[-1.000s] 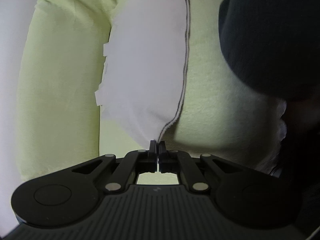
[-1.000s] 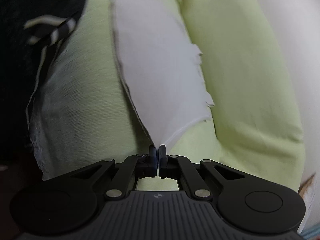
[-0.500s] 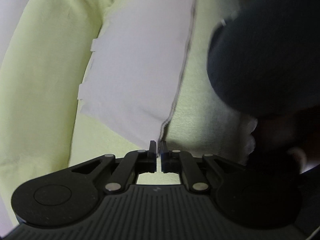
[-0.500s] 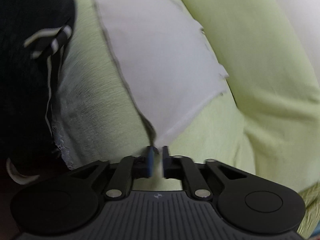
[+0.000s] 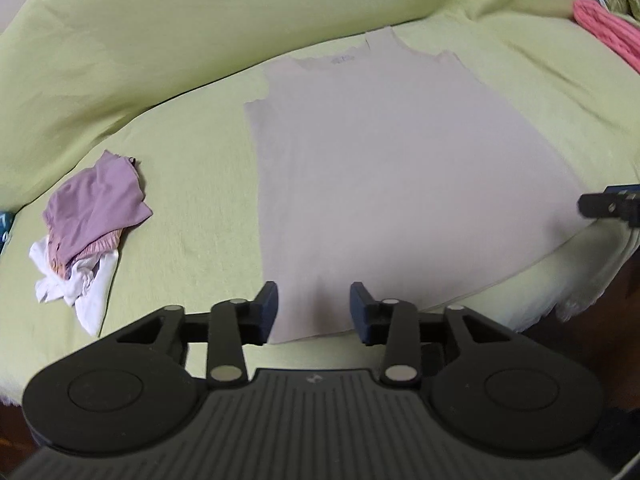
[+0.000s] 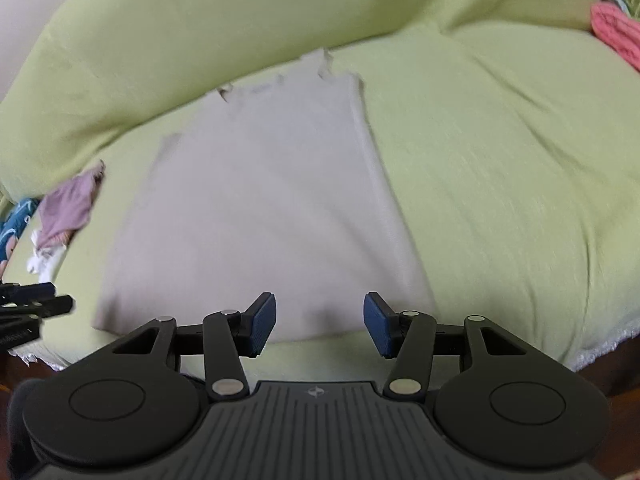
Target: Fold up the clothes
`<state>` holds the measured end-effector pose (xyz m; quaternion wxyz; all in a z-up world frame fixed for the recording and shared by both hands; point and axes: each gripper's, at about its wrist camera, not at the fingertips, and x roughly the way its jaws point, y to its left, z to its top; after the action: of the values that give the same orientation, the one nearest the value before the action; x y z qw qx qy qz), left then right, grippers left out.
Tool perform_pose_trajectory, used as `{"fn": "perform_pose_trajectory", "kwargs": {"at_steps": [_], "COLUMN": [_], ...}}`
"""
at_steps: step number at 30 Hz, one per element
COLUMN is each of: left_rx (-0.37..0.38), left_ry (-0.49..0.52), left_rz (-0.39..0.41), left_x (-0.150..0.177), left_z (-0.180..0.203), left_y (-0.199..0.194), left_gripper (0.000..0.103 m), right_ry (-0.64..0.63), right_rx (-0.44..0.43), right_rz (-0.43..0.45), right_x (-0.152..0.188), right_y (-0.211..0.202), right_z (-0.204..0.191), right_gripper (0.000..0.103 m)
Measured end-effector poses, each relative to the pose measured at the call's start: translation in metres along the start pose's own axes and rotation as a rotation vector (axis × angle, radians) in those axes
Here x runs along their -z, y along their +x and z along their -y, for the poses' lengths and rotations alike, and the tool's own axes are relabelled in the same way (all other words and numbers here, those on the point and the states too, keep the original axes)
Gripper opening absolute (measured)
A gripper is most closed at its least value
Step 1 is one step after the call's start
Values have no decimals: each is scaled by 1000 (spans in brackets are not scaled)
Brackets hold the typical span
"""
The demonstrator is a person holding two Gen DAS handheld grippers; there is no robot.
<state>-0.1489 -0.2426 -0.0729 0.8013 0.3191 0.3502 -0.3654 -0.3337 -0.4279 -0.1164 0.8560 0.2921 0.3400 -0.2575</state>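
Observation:
A pale sleeveless top [image 5: 396, 176] lies flat on the lime-green sofa cover [image 5: 192, 208], neckline away from me, hem toward me. It also shows in the right wrist view [image 6: 260, 216]. My left gripper [image 5: 314, 310] is open and empty above the hem's left corner. My right gripper [image 6: 319, 324] is open and empty above the hem's right part. The right gripper's tip [image 5: 608, 205] shows at the right edge of the left wrist view; the left gripper's tip [image 6: 36, 304] shows at the left edge of the right wrist view.
A crumpled pile of purple, pink and white clothes [image 5: 88, 220] lies left of the top, also in the right wrist view [image 6: 66, 212]. A pink knitted item [image 5: 604, 32] lies at the far right. The sofa's front edge with white fringe [image 6: 596, 348] is near me.
Both grippers were shut on the top's hem corners and holding it up. Now both have opened and let go, and the top lies spread flat on the sofa.

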Motion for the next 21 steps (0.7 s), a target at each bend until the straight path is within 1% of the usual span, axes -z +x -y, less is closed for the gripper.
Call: {"fn": "perform_pose_trajectory", "kwargs": {"at_steps": [1,4,5,6,8,12,15,18,21], "left_rx": [-2,-2,-3,-2,-1,-2,-1,1,-4], "left_ry": [-13,-51,-63,-74,-90,-105,-121,-130,-141], "left_rz": [1,6,9,11,20,51,66,82,100], "left_x": [0,4,5,7,10,19,24,31,37], "left_z": [2,5,5,5,5,8,8,9,9], "left_y": [-4,-18,-22,-27,-37,-58,-71,-83,-93], "left_gripper": [41,44,46,49,52,59,60,60,62], "right_ry": [-13,-53,-56,-58,-60,-73,-87,-95,-109], "right_rx": [7,31,35,35,35,38,42,44,46], "right_rz": [7,27,31,34,39,52,76,103,131], "right_x": [0,0,-8,-10,-11,-1,7,11,16], "right_y": [-3,-14,-9,-10,-13,-33,-47,-61,-74], "right_z": [-5,-20,-21,-22,-23,-29,-34,-39,-43], "right_gripper": [61,65,65,66,66,67,67,72,73]}}
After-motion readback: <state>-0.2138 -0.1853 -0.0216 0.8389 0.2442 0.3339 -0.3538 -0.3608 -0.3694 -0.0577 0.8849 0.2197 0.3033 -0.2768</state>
